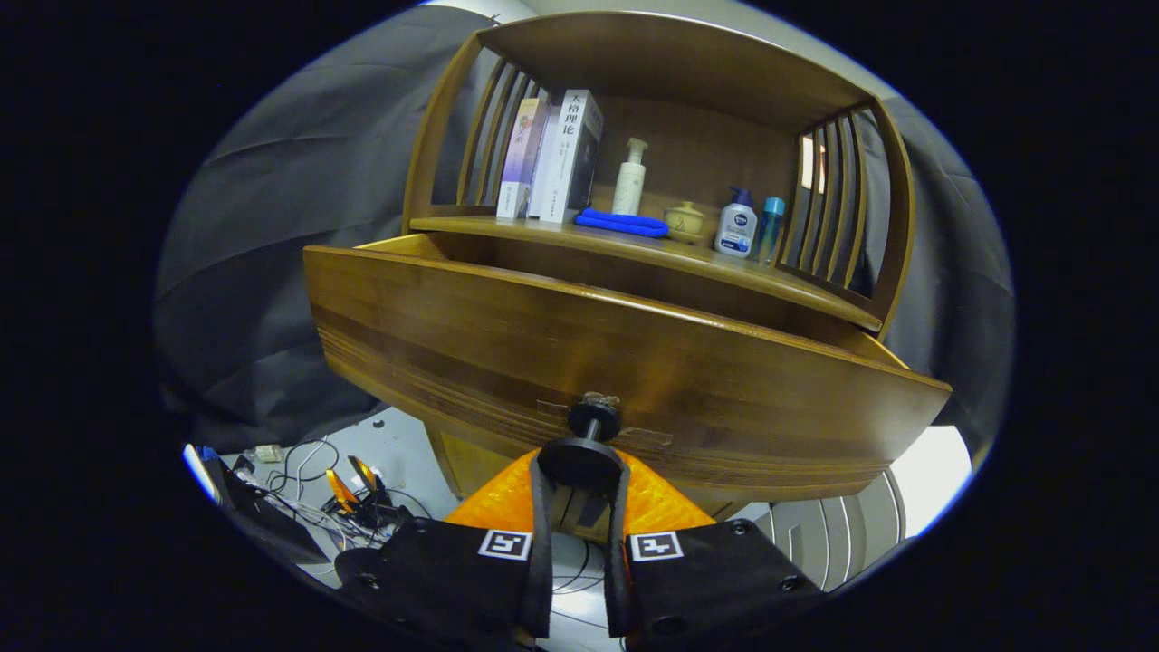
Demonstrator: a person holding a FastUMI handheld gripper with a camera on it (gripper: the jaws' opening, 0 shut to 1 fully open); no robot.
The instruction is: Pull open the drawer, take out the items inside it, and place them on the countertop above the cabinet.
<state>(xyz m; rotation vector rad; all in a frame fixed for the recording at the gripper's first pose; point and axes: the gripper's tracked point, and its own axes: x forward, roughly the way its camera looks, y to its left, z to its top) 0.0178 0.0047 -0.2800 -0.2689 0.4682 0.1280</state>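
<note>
The wooden cabinet's drawer (579, 353) stands pulled out toward me, its broad front panel facing the camera; its inside is hidden behind that panel. A black round knob (584, 457) juts from the middle of the panel. My gripper (580, 480) is shut on this knob, its orange fingers (502, 503) pressing it from both sides. Above the drawer runs the countertop (634, 249) of the cabinet.
On the countertop stand two books (552, 154), a white pump bottle (630, 178), a folded blue cloth (623, 223), a small lidded cup (685, 220), a blue-capped lotion bottle (736, 223) and a teal bottle (771, 228). Cables and tools (335, 493) lie on the floor below left.
</note>
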